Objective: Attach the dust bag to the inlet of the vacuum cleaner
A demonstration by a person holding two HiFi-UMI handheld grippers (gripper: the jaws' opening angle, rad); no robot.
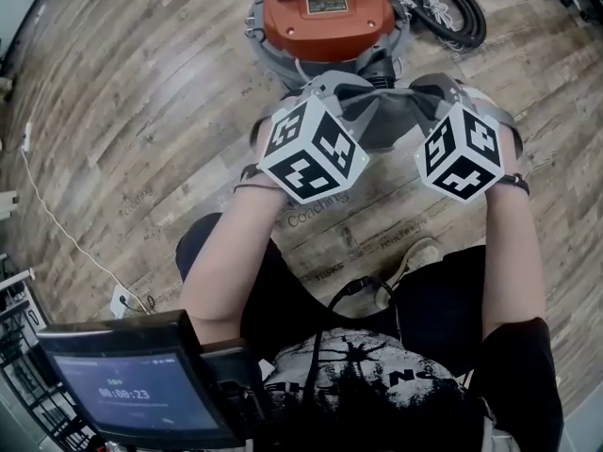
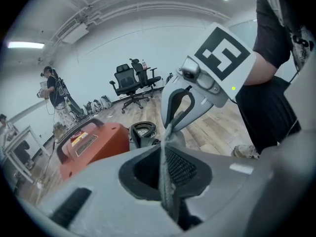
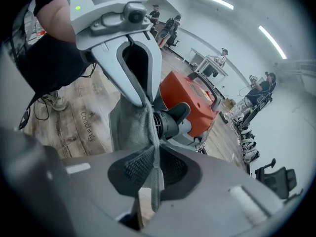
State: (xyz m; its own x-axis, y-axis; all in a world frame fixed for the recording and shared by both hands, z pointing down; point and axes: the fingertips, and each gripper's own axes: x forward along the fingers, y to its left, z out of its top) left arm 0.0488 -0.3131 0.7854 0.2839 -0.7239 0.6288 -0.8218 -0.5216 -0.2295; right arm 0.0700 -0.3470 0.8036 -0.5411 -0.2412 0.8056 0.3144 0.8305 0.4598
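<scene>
A grey fabric dust bag [image 1: 382, 113] hangs stretched between my two grippers, just in front of the orange vacuum cleaner [image 1: 325, 12]. My left gripper [image 2: 165, 169] is shut on one edge of the bag [image 2: 168, 191]. My right gripper [image 3: 154, 168] is shut on the opposite edge of the bag [image 3: 129, 127]. The vacuum's black round inlet [image 3: 170, 123] juts toward the bag, close behind the cloth, and in the left gripper view the inlet [image 2: 143, 132] shows beside the orange body [image 2: 91, 142]. The marker cubes [image 1: 313, 149] hide both sets of jaws in the head view.
A coiled black hose [image 1: 450, 8] lies to the right of the vacuum. A white cable [image 1: 57, 219] runs over the wood floor at left. A screen [image 1: 132, 384] sits near my body, and a shoe [image 1: 410, 262] rests on the floor. Office chairs [image 2: 133, 80] and people stand far off.
</scene>
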